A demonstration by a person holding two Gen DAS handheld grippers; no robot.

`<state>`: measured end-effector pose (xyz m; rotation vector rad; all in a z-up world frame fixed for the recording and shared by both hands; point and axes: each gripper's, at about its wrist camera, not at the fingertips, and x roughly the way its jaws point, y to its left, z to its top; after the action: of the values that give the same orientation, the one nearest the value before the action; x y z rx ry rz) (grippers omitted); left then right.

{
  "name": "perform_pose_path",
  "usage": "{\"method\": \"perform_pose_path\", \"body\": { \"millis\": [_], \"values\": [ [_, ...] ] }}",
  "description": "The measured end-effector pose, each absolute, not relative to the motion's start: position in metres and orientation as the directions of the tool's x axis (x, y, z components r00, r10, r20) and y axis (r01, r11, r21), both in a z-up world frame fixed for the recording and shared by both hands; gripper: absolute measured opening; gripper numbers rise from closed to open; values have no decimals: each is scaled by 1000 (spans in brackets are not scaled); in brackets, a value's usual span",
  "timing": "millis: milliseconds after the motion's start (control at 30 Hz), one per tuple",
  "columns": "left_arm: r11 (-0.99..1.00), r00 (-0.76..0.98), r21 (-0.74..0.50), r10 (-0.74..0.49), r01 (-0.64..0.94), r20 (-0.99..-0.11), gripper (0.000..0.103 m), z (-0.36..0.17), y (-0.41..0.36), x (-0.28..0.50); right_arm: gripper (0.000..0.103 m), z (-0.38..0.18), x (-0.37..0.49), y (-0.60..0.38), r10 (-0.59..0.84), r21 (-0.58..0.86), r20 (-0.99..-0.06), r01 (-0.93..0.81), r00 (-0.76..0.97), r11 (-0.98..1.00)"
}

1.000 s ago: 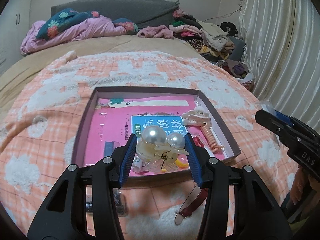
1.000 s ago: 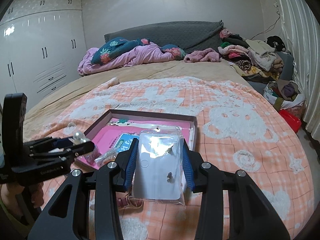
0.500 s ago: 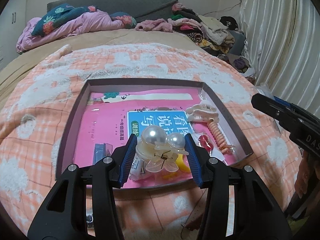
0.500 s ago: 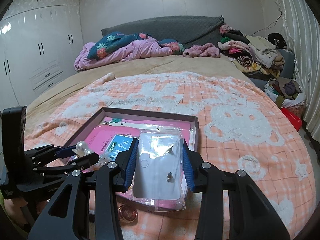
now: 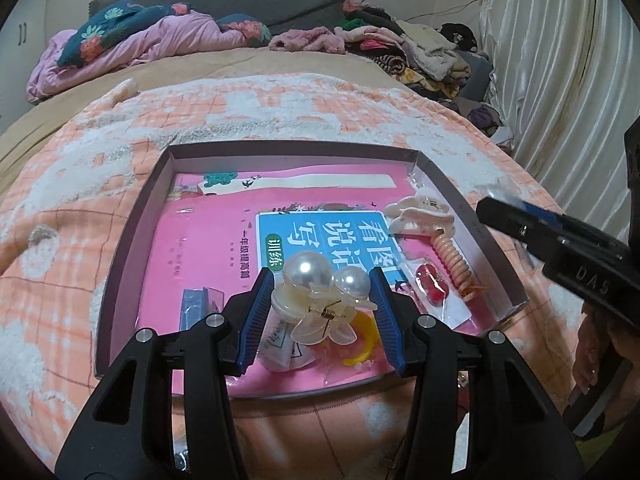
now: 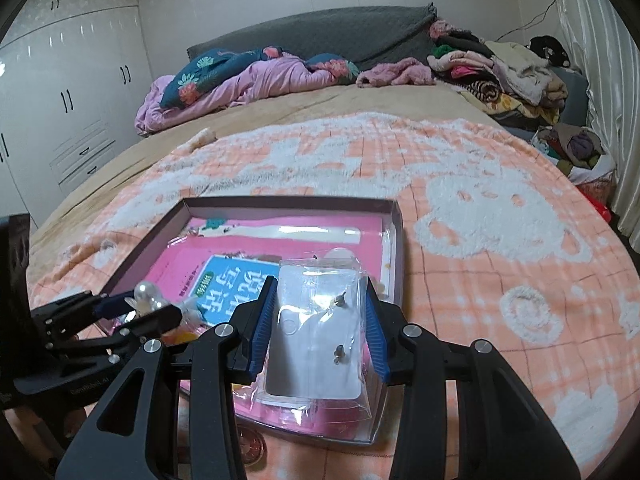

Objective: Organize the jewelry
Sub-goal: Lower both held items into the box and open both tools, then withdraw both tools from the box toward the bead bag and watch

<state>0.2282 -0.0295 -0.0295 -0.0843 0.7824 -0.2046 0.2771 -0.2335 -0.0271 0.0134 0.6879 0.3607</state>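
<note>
Left tool (image 5: 322,304) clamped on translucent pearl hair clip (image 5: 320,300), over near edge of shallow box lid (image 5: 136,224). Right tool (image 6: 320,326) clamped on clear crinkly earring bag (image 6: 316,332), over lid's near right corner. Beyond: glossy pink booklet (image 5: 208,240), cream claw clip (image 5: 420,216), then fuzzy orange blanket (image 6: 500,240).

Peach checked blanket (image 6: 500,208) with white fluffy patches over a tan bedsheet (image 6: 320,104). Purple quilt (image 6: 256,80) and teal floral pillow (image 6: 200,70) bunched at the grey headboard (image 6: 320,32). Clothes pile (image 6: 496,68) on the right, near pale curtain (image 5: 568,80). White wardrobe (image 6: 60,100) left.
</note>
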Motion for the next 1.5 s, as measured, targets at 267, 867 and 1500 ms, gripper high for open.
{"method": "perform_pose_path", "body": {
  "millis": [267,867,1500],
  "values": [
    [981,701,-133,-194,141,-686,46,-27,-28,228,40,-38,280,-232,329,132,-633,-321,700,938],
    [987,726,-135,-159,91,-669,67,-7,-11,219,58,-39,280,-238,328,154,-633,-301,701,941],
    [988,769,-140,-135,60,-625,91,17,6,204,94,-5,255,-257,333,194,-543,-270,771,943]
  ]
}}
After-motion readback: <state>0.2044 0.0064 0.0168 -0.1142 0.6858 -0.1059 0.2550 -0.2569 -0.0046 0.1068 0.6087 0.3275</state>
